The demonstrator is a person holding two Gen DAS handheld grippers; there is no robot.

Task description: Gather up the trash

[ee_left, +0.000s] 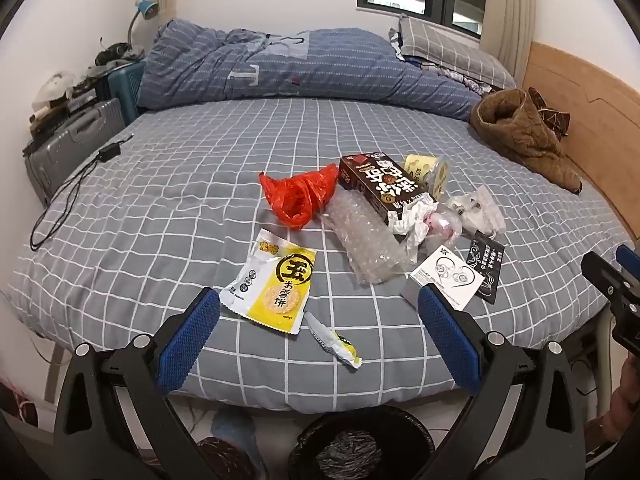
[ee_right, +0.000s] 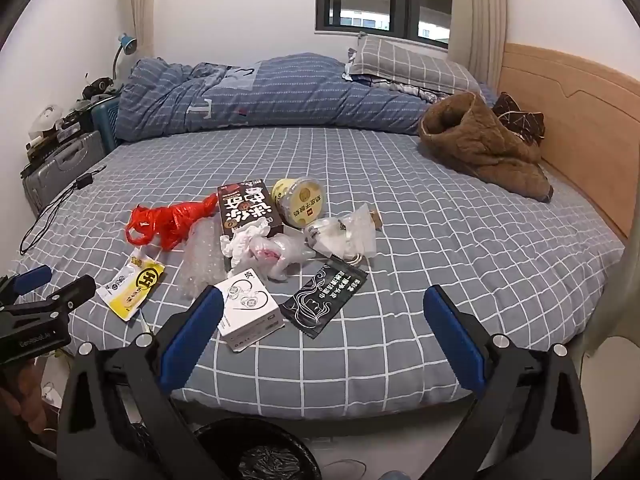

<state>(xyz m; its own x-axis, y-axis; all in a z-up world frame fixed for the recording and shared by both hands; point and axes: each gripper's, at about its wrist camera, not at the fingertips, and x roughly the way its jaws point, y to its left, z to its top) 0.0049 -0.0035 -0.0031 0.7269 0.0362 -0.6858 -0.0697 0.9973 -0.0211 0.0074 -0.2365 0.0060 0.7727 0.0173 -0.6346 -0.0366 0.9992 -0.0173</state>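
Trash lies on the grey checked bed (ee_left: 160, 208): a yellow snack wrapper (ee_left: 276, 284), a small torn wrapper (ee_left: 334, 342), a red plastic bag (ee_left: 298, 196), bubble wrap (ee_left: 366, 240), a dark box (ee_left: 380, 184), a yellow cup (ee_right: 298, 200), crumpled tissue (ee_right: 244, 244), clear plastic bags (ee_right: 344, 232), a white earphone box (ee_right: 248, 312) and a black sachet (ee_right: 324, 300). My left gripper (ee_left: 318, 322) is open and empty above the bed's near edge, by the snack wrapper. My right gripper (ee_right: 324, 322) is open and empty near the earphone box. A black-lined bin (ee_left: 360, 444) stands below on the floor.
A folded blue quilt (ee_left: 280, 64) and pillow (ee_left: 448, 52) lie at the far side. A brown garment (ee_left: 524, 132) lies by the wooden headboard (ee_left: 580, 92). A black cable (ee_left: 68, 192) runs over the left edge. A grey suitcase (ee_left: 68, 140) stands at the left.
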